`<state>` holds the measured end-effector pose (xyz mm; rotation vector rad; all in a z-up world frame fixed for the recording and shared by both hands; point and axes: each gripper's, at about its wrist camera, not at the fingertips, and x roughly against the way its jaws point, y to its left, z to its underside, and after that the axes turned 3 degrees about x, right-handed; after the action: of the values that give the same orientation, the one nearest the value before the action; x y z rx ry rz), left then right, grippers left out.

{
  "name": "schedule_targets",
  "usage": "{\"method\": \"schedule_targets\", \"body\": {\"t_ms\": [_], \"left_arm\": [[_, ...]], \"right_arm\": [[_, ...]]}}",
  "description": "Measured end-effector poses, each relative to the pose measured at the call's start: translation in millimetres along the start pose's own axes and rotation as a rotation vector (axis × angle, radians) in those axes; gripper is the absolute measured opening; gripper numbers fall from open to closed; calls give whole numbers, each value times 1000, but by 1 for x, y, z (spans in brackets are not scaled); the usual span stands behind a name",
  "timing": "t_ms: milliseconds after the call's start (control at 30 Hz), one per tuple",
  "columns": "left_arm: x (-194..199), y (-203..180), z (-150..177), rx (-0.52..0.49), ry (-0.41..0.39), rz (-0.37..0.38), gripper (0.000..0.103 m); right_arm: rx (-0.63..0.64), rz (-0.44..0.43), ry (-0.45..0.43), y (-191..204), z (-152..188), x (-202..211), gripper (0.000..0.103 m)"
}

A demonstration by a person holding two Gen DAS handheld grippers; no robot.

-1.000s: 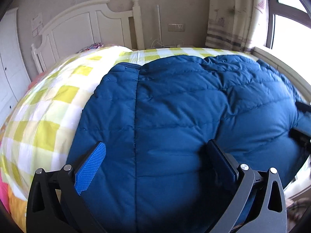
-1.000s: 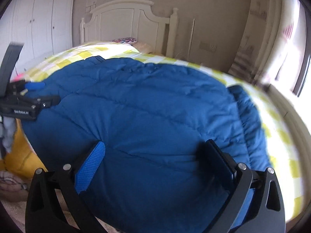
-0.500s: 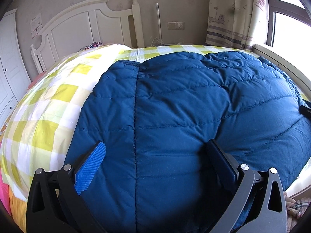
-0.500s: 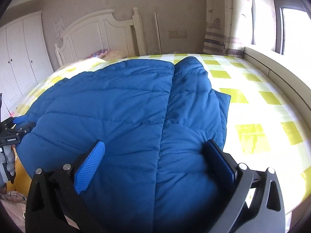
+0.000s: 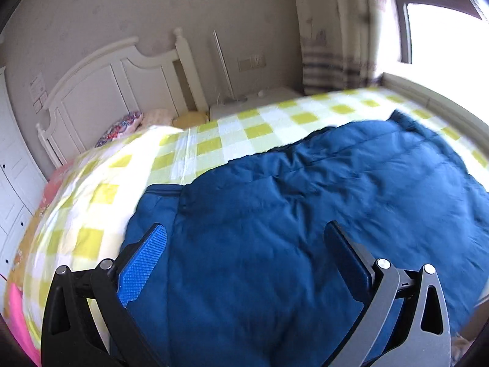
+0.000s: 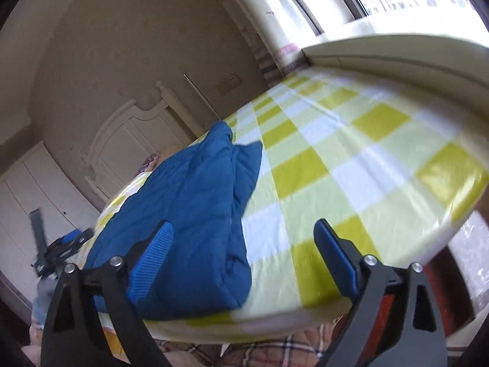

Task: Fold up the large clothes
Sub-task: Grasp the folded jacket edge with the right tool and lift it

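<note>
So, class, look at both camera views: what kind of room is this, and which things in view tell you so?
Most likely a bedroom in a home. A bed with a yellow checked sheet fills the view, a white headboard stands against the wall, and white wardrobe doors line one side. A blue padded coat lies spread on the bed.

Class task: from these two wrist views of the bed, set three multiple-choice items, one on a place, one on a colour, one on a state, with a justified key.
1. Where does the blue quilted jacket lie?
A on the checked bedsheet
B on the floor
C on a chair

2. The sheet's checks are
A red and black
B yellow-green and white
C plain grey

3. The right hand-held gripper is
A shut on the jacket
B open, holding nothing
C shut on the sheet

Key: A, sheet shows around the jacket; B, squares visible; B, pads stand apart, pressing nothing.
</note>
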<state>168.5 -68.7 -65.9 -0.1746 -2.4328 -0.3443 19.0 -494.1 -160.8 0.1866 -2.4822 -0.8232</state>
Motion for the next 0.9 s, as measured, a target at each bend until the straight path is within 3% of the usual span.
{"method": "schedule_targets", "body": {"t_ms": [33,67,100,167,300,400,500,633,667,700,733,800,833,900], "left_arm": [[-23,1,0,12,63,6,99],[-45,6,4,55,146,61,99],[-52,13,5,89,162,95,99],[-51,21,6,127,160,117,99],[-47,15,9,94,144,81,99],[-48,14,9,95,144,83,99],[-47,11,8,93,139,81,99],[-46,15,11,93,138,80,99],[-46,15,11,93,136,81,99],[-45,15,11,93,134,82,99],[-45,15,11,92,133,81,99],[-44,11,8,72,134,69,99],[-42,9,5,53,133,68,99],[-37,0,-7,-2,128,74,99]], "right_arm": [[0,-8,-19,1,6,4,89],[-3,-25,-21,2,11,8,89],[-4,-41,-16,3,13,9,89],[6,-58,-3,10,18,9,89],[62,-121,79,41,28,-8,89],[90,-103,111,61,28,-27,91],[-4,-113,144,61,16,-41,91],[-129,-11,171,68,-3,-60,94],[-120,-27,162,74,-5,-65,93],[-120,-22,153,76,-5,-68,85],[-128,-23,142,76,-4,-69,59],[-161,-99,85,72,-3,-65,37],[-169,-136,53,68,-2,-59,31],[-159,-149,24,66,0,-51,28]]}}
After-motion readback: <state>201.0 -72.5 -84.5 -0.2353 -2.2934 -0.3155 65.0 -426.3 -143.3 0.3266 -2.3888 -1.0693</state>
